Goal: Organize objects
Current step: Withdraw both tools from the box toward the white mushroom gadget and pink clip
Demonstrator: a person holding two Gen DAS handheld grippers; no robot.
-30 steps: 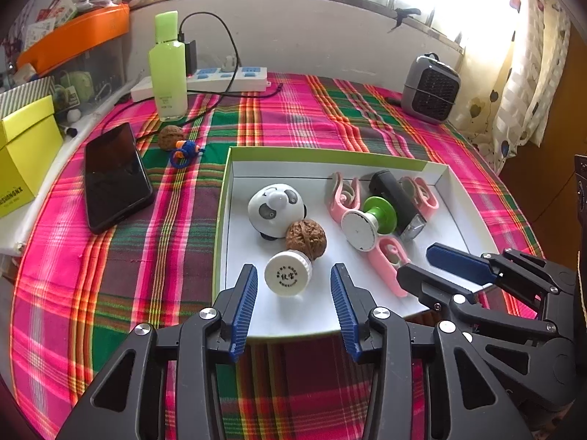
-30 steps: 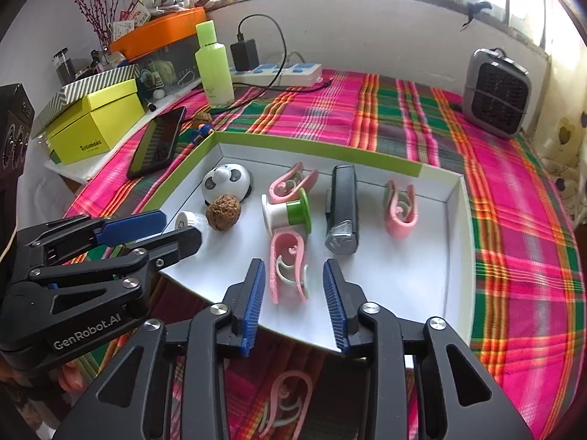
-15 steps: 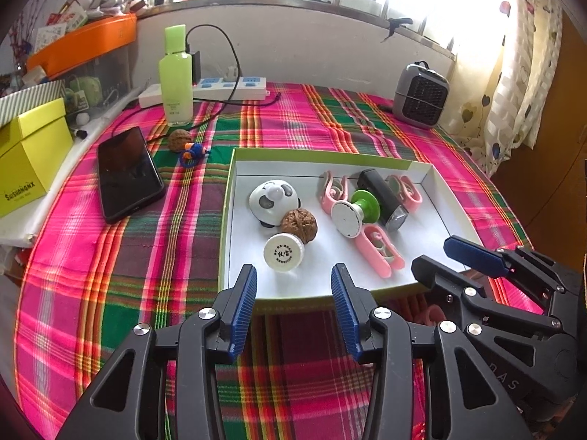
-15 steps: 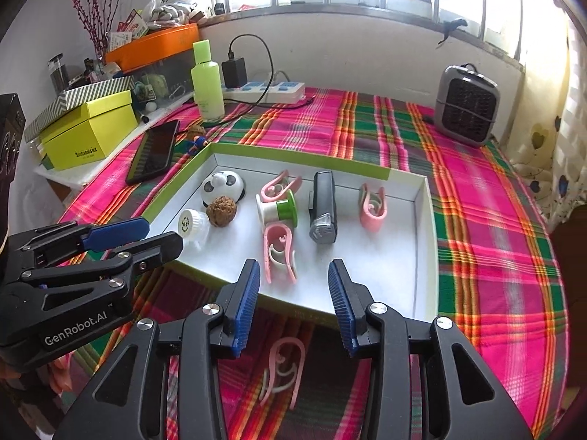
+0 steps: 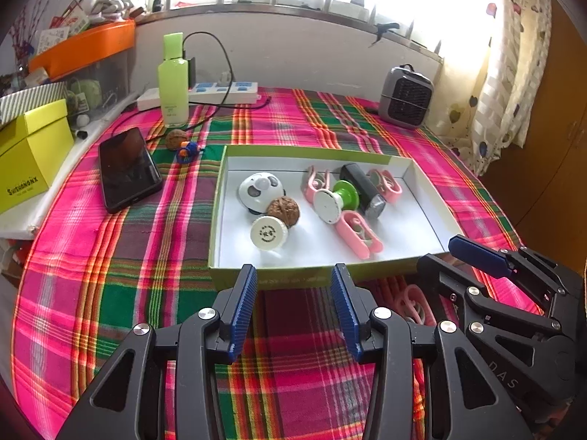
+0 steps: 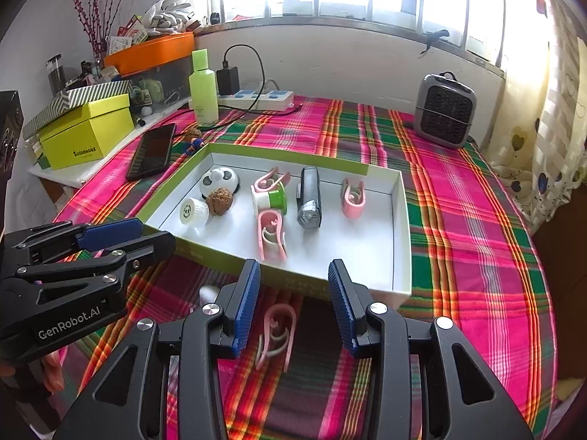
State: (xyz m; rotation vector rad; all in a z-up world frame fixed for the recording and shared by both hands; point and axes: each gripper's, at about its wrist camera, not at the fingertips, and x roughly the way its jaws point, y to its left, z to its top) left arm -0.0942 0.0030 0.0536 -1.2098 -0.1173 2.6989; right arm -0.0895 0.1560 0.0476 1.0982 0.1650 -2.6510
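Note:
A green-rimmed white box [image 5: 234, 278] [image 6: 401, 227] on the plaid cloth holds a panda toy [image 5: 260, 189], a walnut [image 5: 283, 212], a white cap [image 5: 269, 234], a green spool [image 5: 337, 198], a black lamp [image 5: 361, 189] and pink clips [image 5: 357, 234]. One more pink clip [image 6: 277, 333] lies on the cloth in front of the box, between my right gripper's fingers. My left gripper [image 5: 293, 304] is open and empty before the box's near wall. My right gripper [image 6: 293, 300] is open and empty above the loose clip.
A black phone [image 5: 128, 168], a second walnut [image 5: 176, 139] and a small blue toy [image 5: 187, 150] lie left of the box. A green bottle [image 5: 172, 80], power strip [image 5: 223, 91], yellow box [image 5: 29, 154] and grey heater [image 5: 405, 97] stand behind.
Both grippers have drawn back from over the box toward the near side. The loose pink clip has come into fuller view under the right gripper. Both stay open.

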